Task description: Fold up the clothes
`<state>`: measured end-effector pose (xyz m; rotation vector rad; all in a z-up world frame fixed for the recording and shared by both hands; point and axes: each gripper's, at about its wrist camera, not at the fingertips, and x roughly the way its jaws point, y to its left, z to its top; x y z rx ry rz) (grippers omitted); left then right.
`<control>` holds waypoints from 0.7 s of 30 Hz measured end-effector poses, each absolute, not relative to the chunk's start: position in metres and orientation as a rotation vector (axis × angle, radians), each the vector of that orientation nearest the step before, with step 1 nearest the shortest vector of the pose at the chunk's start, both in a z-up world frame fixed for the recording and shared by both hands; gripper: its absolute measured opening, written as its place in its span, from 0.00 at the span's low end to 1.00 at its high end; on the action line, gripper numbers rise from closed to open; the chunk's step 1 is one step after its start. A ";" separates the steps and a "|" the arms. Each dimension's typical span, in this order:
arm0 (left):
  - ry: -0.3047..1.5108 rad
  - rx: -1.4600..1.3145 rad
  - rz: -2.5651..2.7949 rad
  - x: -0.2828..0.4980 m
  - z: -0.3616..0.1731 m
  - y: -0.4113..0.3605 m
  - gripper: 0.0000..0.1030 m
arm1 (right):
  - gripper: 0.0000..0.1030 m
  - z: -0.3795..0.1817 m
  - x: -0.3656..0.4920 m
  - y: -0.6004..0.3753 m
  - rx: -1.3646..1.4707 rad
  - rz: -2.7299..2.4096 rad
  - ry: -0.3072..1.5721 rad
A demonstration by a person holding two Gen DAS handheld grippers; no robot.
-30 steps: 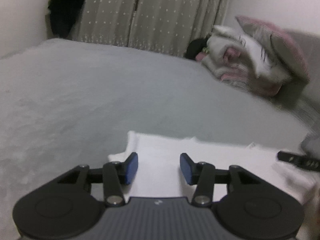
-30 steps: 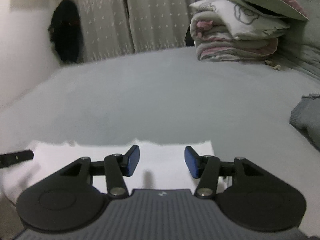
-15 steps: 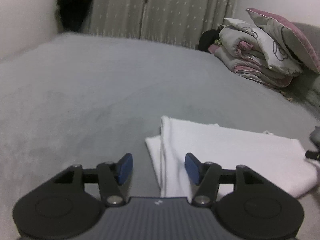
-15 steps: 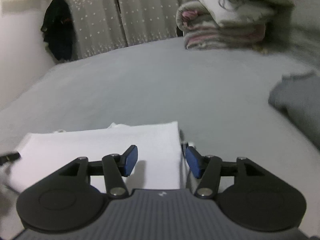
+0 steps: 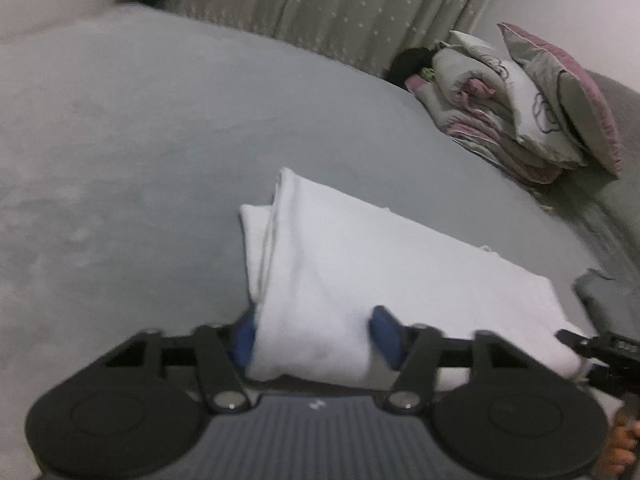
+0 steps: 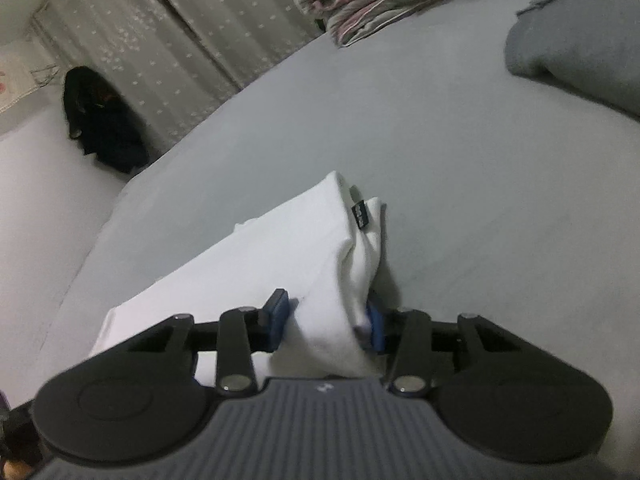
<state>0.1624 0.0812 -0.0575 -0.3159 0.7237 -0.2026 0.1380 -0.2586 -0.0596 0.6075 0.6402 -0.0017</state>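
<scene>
A folded white garment (image 5: 360,264) lies on the grey bed (image 5: 160,120). My left gripper (image 5: 314,338) straddles the garment's near left end, with cloth between its blue pads, and the jaws stand wide. In the right wrist view the same garment (image 6: 256,264) shows a small black label (image 6: 360,216) at its right end. My right gripper (image 6: 328,322) straddles that right end, its jaws narrower and the cloth bunched up between the pads. The right gripper's tip shows at the left wrist view's right edge (image 5: 600,350).
A stack of folded quilts and a pillow (image 5: 520,112) sits at the bed's far right by the curtains (image 5: 340,4). A grey garment (image 6: 580,44) lies on the bed to the right. Dark clothing (image 6: 100,120) hangs by the wall.
Both grippers have moved outward to the garment's two ends and lowered onto it. Cloth now sits between each pair of pads, and the right jaws have narrowed.
</scene>
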 end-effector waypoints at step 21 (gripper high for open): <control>0.752 -0.369 -0.270 0.071 -0.017 0.110 0.29 | 0.21 -0.011 0.067 -0.246 0.543 0.050 0.687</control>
